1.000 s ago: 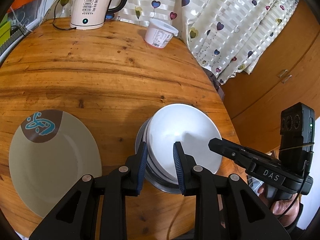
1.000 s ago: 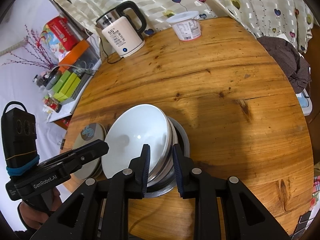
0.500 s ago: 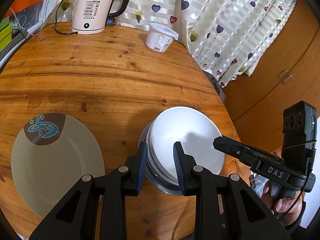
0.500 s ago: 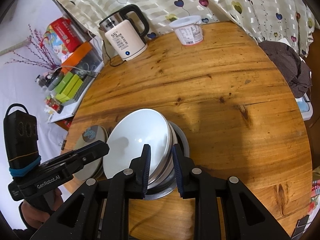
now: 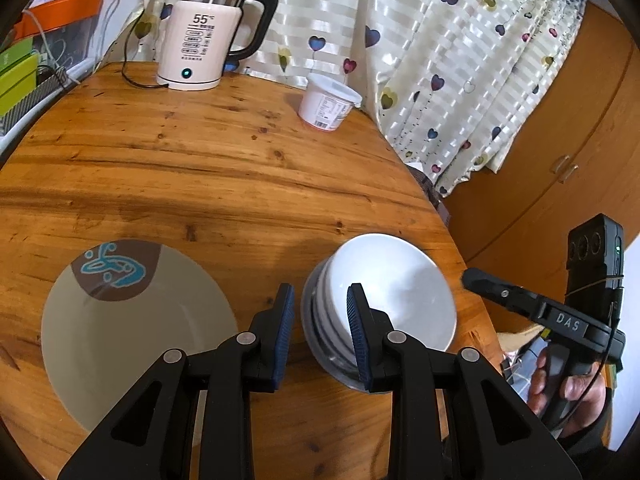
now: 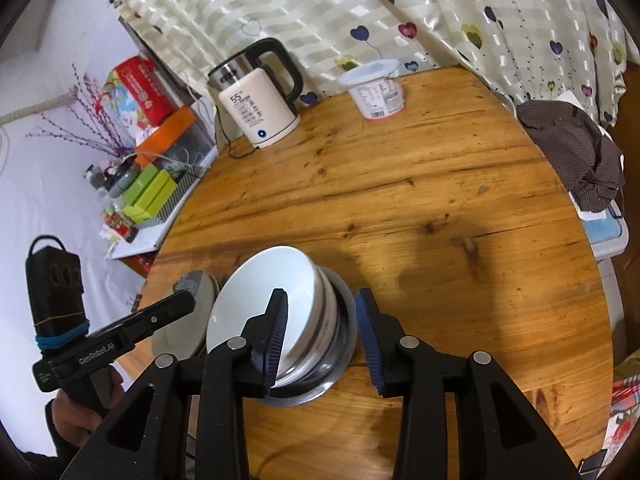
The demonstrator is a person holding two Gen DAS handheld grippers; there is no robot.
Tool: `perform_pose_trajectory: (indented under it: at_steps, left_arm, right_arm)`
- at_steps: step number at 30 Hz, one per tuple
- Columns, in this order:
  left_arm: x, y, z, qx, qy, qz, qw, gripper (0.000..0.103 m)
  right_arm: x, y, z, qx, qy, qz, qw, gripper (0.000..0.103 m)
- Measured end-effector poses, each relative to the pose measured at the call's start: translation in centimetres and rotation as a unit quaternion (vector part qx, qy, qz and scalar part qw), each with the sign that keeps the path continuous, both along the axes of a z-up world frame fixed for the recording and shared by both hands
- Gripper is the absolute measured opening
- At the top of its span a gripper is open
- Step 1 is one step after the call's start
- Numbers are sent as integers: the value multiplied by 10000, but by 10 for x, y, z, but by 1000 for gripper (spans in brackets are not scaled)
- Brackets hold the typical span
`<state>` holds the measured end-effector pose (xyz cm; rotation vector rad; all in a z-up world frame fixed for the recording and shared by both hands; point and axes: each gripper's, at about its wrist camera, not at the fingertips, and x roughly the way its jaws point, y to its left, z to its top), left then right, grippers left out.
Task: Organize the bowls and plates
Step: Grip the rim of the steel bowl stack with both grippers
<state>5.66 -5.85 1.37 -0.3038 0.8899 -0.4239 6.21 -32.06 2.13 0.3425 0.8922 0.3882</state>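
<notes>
Straddling bowl stack (image 6: 304, 320) rim, right claw (image 6: 322, 334) parted

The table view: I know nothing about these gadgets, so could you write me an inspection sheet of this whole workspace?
Surface: round wooden table, knotty, dry.
Job's things: stack of white bowls nested in a metal bowl; beige plate with a blue motif beside it, apart.
Clutter: electric kettle; lidded white tub.
Grippers: left gripper open, straddling the stack's rim. Right gripper open, jaws just opened, stack's rim between them, unpressed.
Cables: kettle cord trailing off the far edge.
Surroundings: heart-print curtain; wooden cabinet; green boxes on a side shelf; dark cloth.
</notes>
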Motion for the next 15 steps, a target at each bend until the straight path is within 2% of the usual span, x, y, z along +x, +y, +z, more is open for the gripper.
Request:
perform_pose_trajectory:
  at_steps: [4, 15]
  left_arm:
    - [-3, 6, -4, -89, 62, 6, 9999, 28]
    - [-10, 9, -19, -198, 323, -62, 9993, 28]
  right_arm:
    - [-1, -10, -2, 143, 57, -44, 9999, 35]
    - [-7, -20, -15, 150, 286, -5, 9995, 34]
